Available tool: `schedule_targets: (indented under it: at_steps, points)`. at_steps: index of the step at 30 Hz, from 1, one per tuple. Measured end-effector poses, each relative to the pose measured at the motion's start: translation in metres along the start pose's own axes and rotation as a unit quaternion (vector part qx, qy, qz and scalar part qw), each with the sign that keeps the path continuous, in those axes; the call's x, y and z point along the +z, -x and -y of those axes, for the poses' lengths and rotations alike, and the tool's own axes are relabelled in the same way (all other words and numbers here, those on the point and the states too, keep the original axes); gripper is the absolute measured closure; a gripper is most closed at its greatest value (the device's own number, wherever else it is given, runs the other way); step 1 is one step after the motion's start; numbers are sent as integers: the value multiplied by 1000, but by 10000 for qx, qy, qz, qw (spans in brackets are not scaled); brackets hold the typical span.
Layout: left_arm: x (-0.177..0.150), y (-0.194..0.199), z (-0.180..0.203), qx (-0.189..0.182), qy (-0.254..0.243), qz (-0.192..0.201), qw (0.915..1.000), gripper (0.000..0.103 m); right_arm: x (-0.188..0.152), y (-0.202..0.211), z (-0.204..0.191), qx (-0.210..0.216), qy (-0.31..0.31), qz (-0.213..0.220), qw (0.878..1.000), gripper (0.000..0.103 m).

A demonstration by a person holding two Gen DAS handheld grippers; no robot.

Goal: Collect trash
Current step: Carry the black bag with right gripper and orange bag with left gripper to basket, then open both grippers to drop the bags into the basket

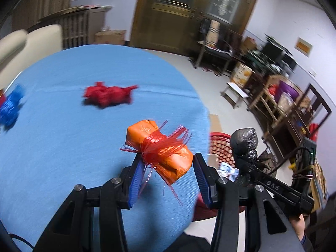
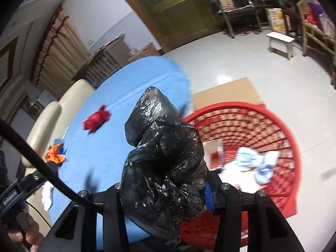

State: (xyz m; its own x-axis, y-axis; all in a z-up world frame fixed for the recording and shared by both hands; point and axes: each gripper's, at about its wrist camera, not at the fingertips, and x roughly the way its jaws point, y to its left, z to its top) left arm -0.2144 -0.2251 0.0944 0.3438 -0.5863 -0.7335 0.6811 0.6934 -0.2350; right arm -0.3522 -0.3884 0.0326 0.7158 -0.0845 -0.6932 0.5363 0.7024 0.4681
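Observation:
My left gripper [image 1: 168,166] is shut on an orange packet [image 1: 161,153] tied with red plastic ribbon, held above the blue tabletop [image 1: 63,147] near its right edge. My right gripper [image 2: 166,187] is shut on a crumpled black plastic bag [image 2: 166,157], held beside the table edge over a red mesh basket [image 2: 262,126] on the floor. The black bag [image 1: 244,142] and right gripper also show in the left wrist view. A red wrapper [image 1: 109,95] and a blue wrapper [image 1: 10,107] lie on the table.
The red basket [image 1: 220,147] holds light blue and white scraps [image 2: 258,163]. Cream chairs [image 2: 54,121] stand at the table's far side. A cardboard sheet [image 2: 226,92] lies on the floor. Shelves, a small white stool [image 2: 281,40] and chairs line the room's right side.

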Motion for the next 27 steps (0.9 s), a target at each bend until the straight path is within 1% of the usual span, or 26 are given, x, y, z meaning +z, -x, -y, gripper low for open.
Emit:
schedule_targets:
  at_steps: [3,4,5,7,8,10,15,16,18,19,21,23,27]
  points:
    - [4,-13,26,-184,-287,-122,9993,54,1,2,17,-311,-75,13,9995,51]
    - [3,-17,33,-227,-349,-156,9990,54,1,1,26,-436,-141,-66,9989,43]
    - [3,-24,45,-317,-485,-235,9980,54,1,-2,33,-502,-181,-137,9985,31]
    - [3,-33,60,-414,-653,-337,9964,54,0,-1,43,-654,-278,-130,9974,22]
    - [2,-40,70,-472,-773,-412,9950,54,0,1,51,-761,-386,-77,9963,22]
    - [0,-51,87,-546,-959,-539,9924,54,0,7,61,-821,-568,29,9950,22]
    - [-4,-77,115,-664,-1215,-873,9865,53,11,33,89,-1011,-883,441,9900,22]
    - [-5,-83,119,-686,-1231,-964,9853,51,13,38,92,-1044,-938,522,9887,22]
    - [-7,-98,126,-605,-1257,-1194,9830,38,18,48,100,-1101,-1030,656,9864,22]
    - [-9,-103,128,-579,-1266,-1258,9822,29,22,52,102,-1117,-1084,710,9853,22]
    - [-12,-111,131,-506,-1316,-1429,9797,28,26,59,110,-1133,-1142,768,9840,22]
    - [-15,-114,133,-469,-1334,-1493,9786,28,28,62,111,-1146,-1154,804,9834,22]
    - [-14,-105,127,-441,-1302,-1405,9805,28,28,65,104,-1117,-1083,775,9848,22]
